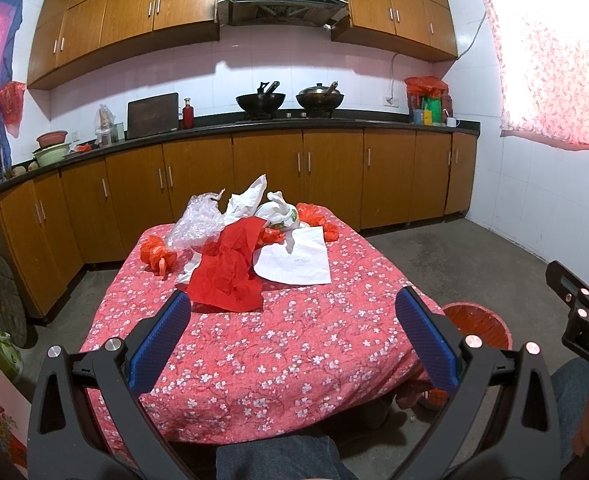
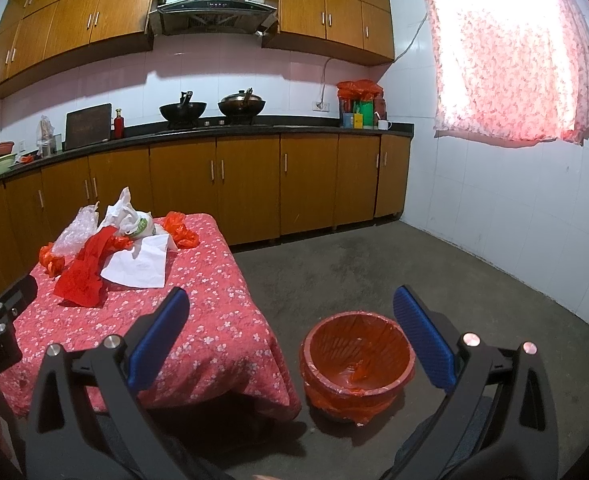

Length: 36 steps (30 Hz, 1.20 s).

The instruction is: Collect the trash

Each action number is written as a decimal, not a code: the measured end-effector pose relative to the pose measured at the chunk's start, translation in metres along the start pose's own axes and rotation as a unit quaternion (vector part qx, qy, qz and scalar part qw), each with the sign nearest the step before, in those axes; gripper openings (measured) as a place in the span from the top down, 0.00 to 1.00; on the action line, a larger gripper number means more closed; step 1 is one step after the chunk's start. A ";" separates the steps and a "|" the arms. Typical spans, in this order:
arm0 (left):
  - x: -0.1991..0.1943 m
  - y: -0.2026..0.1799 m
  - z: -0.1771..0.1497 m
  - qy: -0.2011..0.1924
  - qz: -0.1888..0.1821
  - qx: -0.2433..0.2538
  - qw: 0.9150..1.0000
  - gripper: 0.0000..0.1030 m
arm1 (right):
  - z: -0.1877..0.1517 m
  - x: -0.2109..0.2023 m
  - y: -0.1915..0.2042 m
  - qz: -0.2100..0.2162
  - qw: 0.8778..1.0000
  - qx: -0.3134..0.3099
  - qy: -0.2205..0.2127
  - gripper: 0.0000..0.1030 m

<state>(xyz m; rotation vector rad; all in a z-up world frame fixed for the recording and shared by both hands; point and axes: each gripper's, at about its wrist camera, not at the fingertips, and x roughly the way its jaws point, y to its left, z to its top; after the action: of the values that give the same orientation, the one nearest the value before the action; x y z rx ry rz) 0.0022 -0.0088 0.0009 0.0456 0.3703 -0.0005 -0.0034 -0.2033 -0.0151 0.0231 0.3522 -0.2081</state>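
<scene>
Left wrist view is showing your left gripper point(image 1: 292, 334) spread wide, holding nothing, nearer the trash pile point(image 1: 250, 240) lying straight ahead, far on the table point(image 1: 254, 360); your right gripper point(image 2: 290, 336), also spread, is facing the bin point(image 2: 356, 360).

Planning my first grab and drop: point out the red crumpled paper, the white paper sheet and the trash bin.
red crumpled paper point(image 1: 226, 276), left wrist view, middle of the crumpled sheet.
white paper sheet point(image 1: 298, 260), left wrist view, flat centre.
trash bin point(image 2: 322, 332), right wrist view, near left inner wall of its red liner.

Left claw point(image 1: 294, 344) and right claw point(image 2: 290, 340) both gape wide, empty, seemingly level.
</scene>
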 end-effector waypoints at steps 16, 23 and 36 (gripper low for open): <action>0.034 0.031 -0.003 0.017 0.033 -0.021 0.999 0.02 | 0.021 0.024 0.009 0.046 0.999 0.007 0.005 0.04; 0.070 0.076 0.003 0.028 0.074 -0.045 0.996 0.03 | 0.038 0.059 0.039 0.091 0.996 0.003 0.018 0.04; 0.156 0.123 0.005 0.072 0.105 -0.032 0.991 0.13 | 0.057 0.126 0.112 0.133 0.990 -0.038 0.009 0.13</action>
<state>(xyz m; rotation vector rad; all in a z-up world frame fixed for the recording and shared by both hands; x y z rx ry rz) 0.1503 0.1154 -0.0455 0.0204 0.5081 0.2245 0.1551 -0.1222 -0.0064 -0.0031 0.3718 0.0706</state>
